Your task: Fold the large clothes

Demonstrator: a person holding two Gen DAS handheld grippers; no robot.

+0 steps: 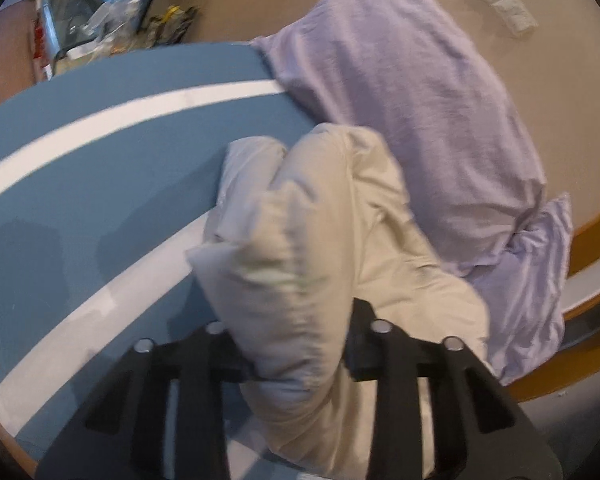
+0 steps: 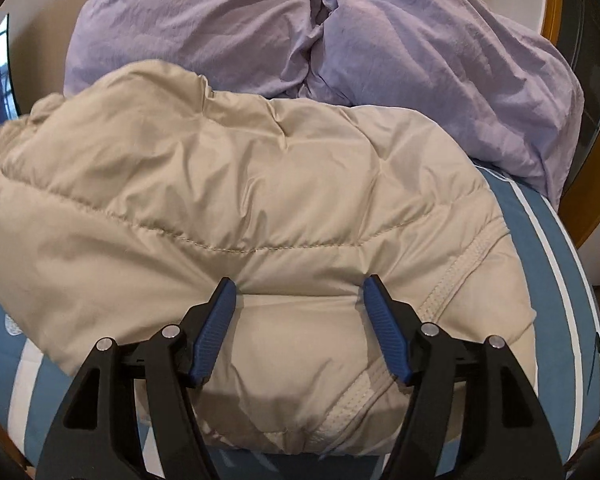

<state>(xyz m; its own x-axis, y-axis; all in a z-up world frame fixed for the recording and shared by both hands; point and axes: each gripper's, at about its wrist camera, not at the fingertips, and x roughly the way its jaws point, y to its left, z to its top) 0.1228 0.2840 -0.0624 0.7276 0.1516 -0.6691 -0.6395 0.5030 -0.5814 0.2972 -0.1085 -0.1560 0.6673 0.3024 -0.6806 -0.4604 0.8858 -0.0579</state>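
A beige quilted puffer jacket (image 2: 236,200) lies bunched on a blue bedspread with white stripes (image 2: 560,264). My right gripper (image 2: 298,292) is open, its blue pads (image 2: 216,328) pressed against the jacket's lower part near a stitched hem, with the fabric bulging between them. In the left wrist view my left gripper (image 1: 300,336) is shut on a thick fold of the beige jacket (image 1: 300,248), which hides the fingertips and rises in front of the camera.
Lilac pillows (image 2: 420,60) lie behind the jacket against a beige wall (image 1: 540,80); they also show in the left wrist view (image 1: 420,100). A wooden bed frame edge (image 1: 596,232) runs at the right. Cluttered items (image 1: 92,20) sit far left beyond the bedspread (image 1: 80,200).
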